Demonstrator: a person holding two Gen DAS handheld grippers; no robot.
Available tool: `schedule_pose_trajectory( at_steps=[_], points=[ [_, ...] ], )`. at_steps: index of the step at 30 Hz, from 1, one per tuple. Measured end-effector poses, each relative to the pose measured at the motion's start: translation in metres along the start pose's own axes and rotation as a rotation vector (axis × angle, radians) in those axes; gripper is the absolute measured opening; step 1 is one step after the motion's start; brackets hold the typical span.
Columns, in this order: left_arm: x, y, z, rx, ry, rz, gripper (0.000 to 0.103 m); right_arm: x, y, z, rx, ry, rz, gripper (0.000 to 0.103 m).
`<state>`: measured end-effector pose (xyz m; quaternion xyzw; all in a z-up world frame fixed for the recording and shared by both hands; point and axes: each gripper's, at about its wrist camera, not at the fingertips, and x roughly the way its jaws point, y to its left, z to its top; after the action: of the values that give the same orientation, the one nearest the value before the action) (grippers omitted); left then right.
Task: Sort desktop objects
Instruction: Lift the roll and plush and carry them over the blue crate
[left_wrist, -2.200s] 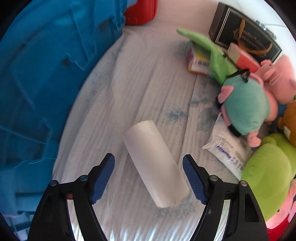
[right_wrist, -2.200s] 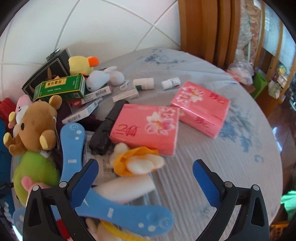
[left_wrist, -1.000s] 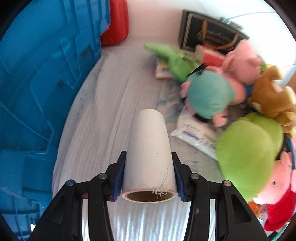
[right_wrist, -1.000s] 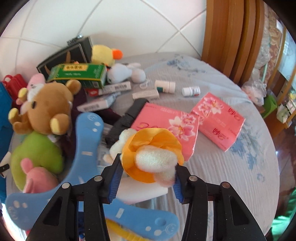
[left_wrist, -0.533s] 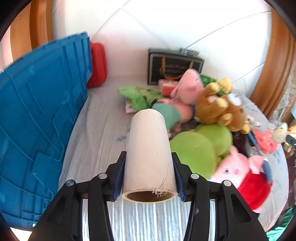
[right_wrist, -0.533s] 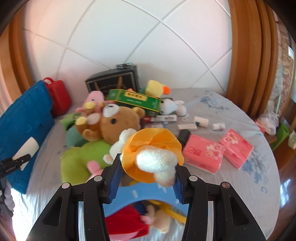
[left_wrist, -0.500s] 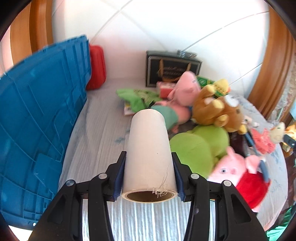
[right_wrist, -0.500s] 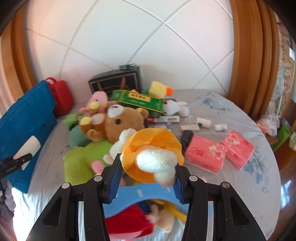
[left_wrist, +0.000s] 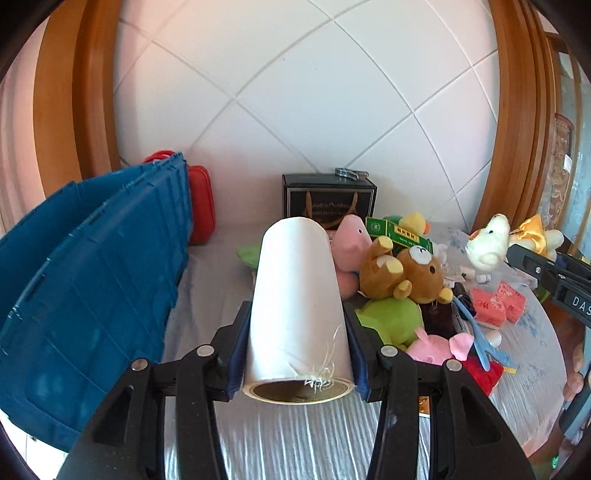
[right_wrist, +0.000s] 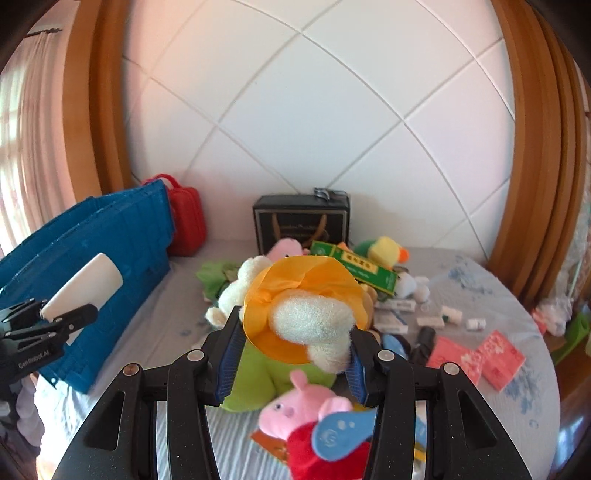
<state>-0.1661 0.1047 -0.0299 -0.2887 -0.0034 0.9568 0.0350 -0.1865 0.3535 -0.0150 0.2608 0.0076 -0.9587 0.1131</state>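
White roll (left_wrist: 297, 295): clamped lengthwise between the blue pads of the left gripper (left_wrist: 297, 354), lifted clear of the table; its far end hides part of the pink plush behind it.
Cream plush toy (right_wrist: 306, 314): pinched at its orange wrap by the right gripper (right_wrist: 291, 354), held above the pile; its head is turned away, its shape hard to read.
Hidden: the plush pile (right_wrist: 266, 373) under the right gripper is partly covered; the print on the small boxes is too small to read.
Table (right_wrist: 491, 295): round, under a pale cloth with blue flowers; the blue crate (left_wrist: 92, 273) stands at its left edge, the red case (right_wrist: 186, 225) and black box (right_wrist: 301, 221) at the back edge, pink tissue packs (right_wrist: 480, 354) towards the right edge.
Room: white tiled wall, wooden frames on both sides.
Change: both grippers are higher than a second ago; more wall shows, and the table looks farther off.
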Motion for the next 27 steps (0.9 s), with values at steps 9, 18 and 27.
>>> schedule_pose_trajectory(
  at_steps=[9,18,27],
  points=[
    [-0.057,0.061,0.030,-0.009,-0.137,0.083,0.045,-0.016,0.094,0.047,-0.082,-0.128,0.114,0.048],
    [-0.085,0.162,0.046,-0.052,-0.197,0.230,0.045,-0.007,0.219,0.095,-0.180,-0.214,0.258,0.048],
    [-0.085,0.287,0.038,-0.131,-0.152,0.382,0.045,0.042,0.362,0.126,-0.274,-0.177,0.370,0.048]
  ],
)
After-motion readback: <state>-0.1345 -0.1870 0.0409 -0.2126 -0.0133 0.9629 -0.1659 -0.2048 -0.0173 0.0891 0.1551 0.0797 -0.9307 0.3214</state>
